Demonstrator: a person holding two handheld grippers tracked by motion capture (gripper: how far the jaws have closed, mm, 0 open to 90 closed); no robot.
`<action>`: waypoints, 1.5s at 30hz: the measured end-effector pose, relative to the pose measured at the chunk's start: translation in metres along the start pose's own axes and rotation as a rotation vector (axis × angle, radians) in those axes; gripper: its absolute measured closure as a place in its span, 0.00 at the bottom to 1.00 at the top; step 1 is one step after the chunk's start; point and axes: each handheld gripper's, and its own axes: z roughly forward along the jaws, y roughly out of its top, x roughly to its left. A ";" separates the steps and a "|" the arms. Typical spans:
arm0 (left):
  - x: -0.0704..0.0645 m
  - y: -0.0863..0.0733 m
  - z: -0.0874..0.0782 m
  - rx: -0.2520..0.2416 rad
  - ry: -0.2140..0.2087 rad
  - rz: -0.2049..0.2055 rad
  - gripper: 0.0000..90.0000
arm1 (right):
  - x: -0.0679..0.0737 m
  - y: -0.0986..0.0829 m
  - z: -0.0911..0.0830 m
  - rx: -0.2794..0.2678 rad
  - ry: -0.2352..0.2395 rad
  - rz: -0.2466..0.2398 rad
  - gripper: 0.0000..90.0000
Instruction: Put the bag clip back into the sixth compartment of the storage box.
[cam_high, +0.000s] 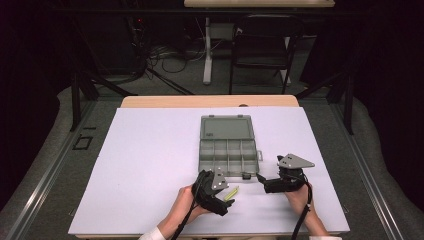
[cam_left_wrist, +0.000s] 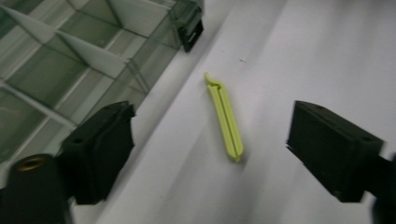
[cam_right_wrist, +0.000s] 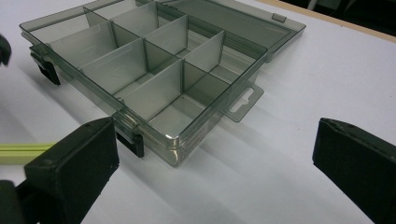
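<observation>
An open grey see-through organizer box (cam_high: 226, 128) with empty compartments lies in the middle of the white board. A thin yellow-green plastic stick (cam_high: 231, 193) rests flat on the board just in front of the box. My left gripper (cam_high: 223, 198) hovers over that stick; in the left gripper view the stick (cam_left_wrist: 225, 119) lies between the wide-open jaws of the left gripper (cam_left_wrist: 215, 149), untouched. My right gripper (cam_high: 263, 182) is open too and points at the box's front right corner. In the right gripper view the box (cam_right_wrist: 187, 140) lies ahead of the right gripper (cam_right_wrist: 215, 158), and the stick's end (cam_right_wrist: 23, 151) shows at the left.
The box lid (cam_right_wrist: 243, 28) lies folded back flat on the far side. Black latches (cam_left_wrist: 189, 30) sit on the box's front edge. The white board (cam_high: 150, 165) has wide bare areas left and right of the box. A chair (cam_high: 262, 45) and cables stand beyond the table.
</observation>
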 end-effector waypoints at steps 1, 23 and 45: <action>-0.001 0.000 0.003 0.008 -0.004 0.003 0.20 | 0.000 0.000 0.000 -0.003 -0.001 -0.001 0.00; 0.003 -0.001 0.031 0.043 -0.094 -0.004 0.76 | 0.003 0.000 0.001 -0.002 0.007 -0.037 0.00; 0.004 -0.011 0.028 -0.017 -0.128 -0.003 0.89 | 0.002 -0.001 0.002 0.005 -0.004 -0.038 0.00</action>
